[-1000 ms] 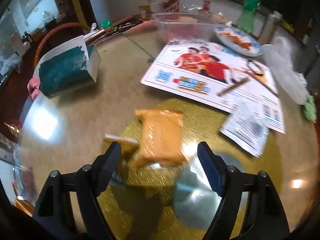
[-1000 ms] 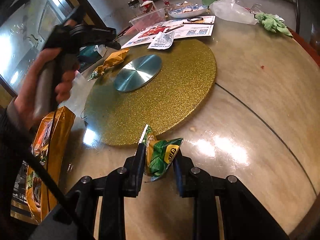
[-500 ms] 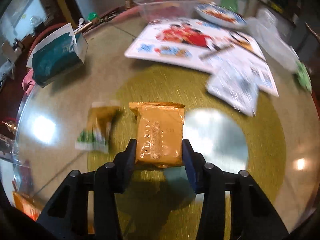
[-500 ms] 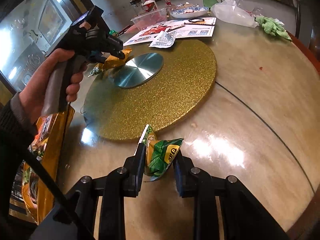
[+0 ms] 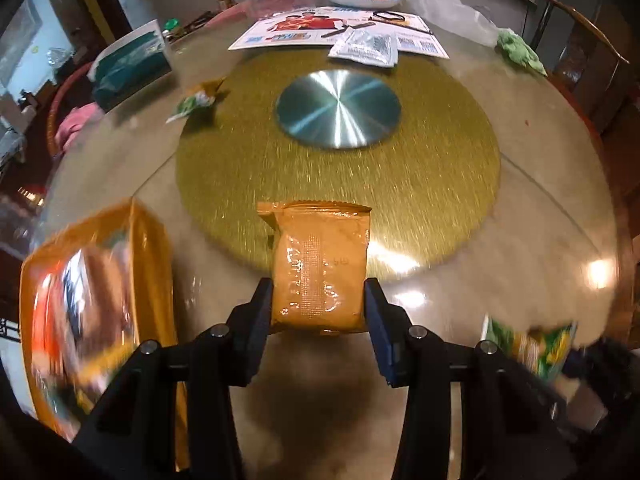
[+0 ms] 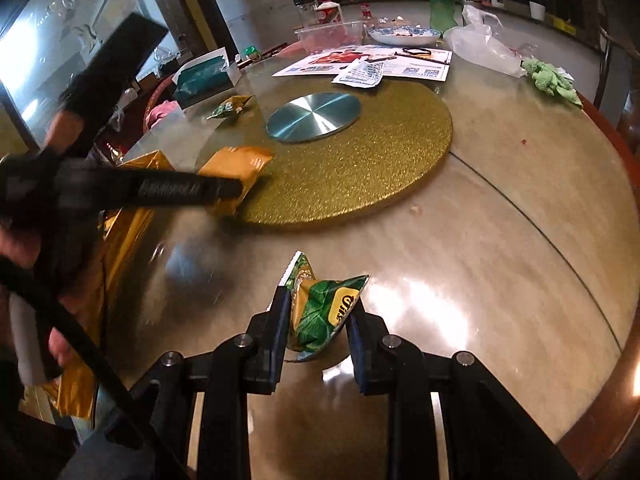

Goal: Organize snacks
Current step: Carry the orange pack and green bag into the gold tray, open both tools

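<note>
Could drop the orange packet [image 5: 320,268], pinched by the left gripper [image 5: 319,312], short of the big gold bag [image 5: 96,304] at the table's [image 6: 500,280] near-left edge; right gripper [image 6: 318,320] clamped on green packet [image 6: 324,312].

orange snack packet [image 5: 320,272] upright, crumpled green packet [image 6: 326,312] tilted

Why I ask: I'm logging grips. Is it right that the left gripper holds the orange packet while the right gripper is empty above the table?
Not quite. The left gripper does hold the orange packet, but the right gripper is not empty: the right wrist view shows it shut on a green snack packet.
</note>
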{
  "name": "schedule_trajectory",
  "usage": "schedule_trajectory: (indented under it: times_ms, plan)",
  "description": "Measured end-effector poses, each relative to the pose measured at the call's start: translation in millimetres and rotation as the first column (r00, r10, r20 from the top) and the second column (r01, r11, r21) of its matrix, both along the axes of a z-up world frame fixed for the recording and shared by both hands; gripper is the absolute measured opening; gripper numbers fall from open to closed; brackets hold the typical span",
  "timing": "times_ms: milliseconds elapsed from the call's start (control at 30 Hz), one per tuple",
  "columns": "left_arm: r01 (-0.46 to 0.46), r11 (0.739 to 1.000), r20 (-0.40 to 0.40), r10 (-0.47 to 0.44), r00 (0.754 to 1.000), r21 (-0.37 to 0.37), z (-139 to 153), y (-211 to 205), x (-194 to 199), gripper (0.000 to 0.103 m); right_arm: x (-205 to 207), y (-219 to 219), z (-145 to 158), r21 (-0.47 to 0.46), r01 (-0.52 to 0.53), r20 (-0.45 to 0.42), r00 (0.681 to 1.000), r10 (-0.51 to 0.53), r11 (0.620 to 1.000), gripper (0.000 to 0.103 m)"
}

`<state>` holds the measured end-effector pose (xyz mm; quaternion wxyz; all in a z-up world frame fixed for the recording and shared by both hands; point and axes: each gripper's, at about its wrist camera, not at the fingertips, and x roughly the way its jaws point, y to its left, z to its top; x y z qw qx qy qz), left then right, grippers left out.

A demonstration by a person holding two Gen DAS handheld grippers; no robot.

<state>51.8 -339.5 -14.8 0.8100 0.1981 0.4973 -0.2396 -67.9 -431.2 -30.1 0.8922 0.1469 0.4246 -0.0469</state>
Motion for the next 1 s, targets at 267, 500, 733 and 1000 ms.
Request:
schedule_trajectory:
  times_ms: [267,500,733,1000]
  plan:
    - [-0.082,0.995,-0.055,0.078,0.995,-0.064,-3.6,25.6,-54.0,0.047,-18.5,5.4,-0.8,-0.011,0.008,0.01,1.0,-0.008,1.0,0.026]
    - [-0.09,0.993,-0.071,0.085,0.994,-0.081,-11.1,27.5,-60.6,0.053,-23.6,7.8,0.0,-0.02,0.001,0.02,1.0,-0.001,1.0,0.026]
    - [-0.091,0.992,0.02,0.093,0.996,-0.084,-9.4,25.5,-75.6,0.046,-32.7,-1.3,-2.2,0.041,0.014,0.047,0.999,-0.016,0.999,0.025]
    - [-0.094,0.988,0.094,0.107,0.99,-0.126,12.7,41.6,-97.8,0.046,-47.0,3.1,8.4,0.045,0.024,0.078,0.997,-0.028,0.999,0.024]
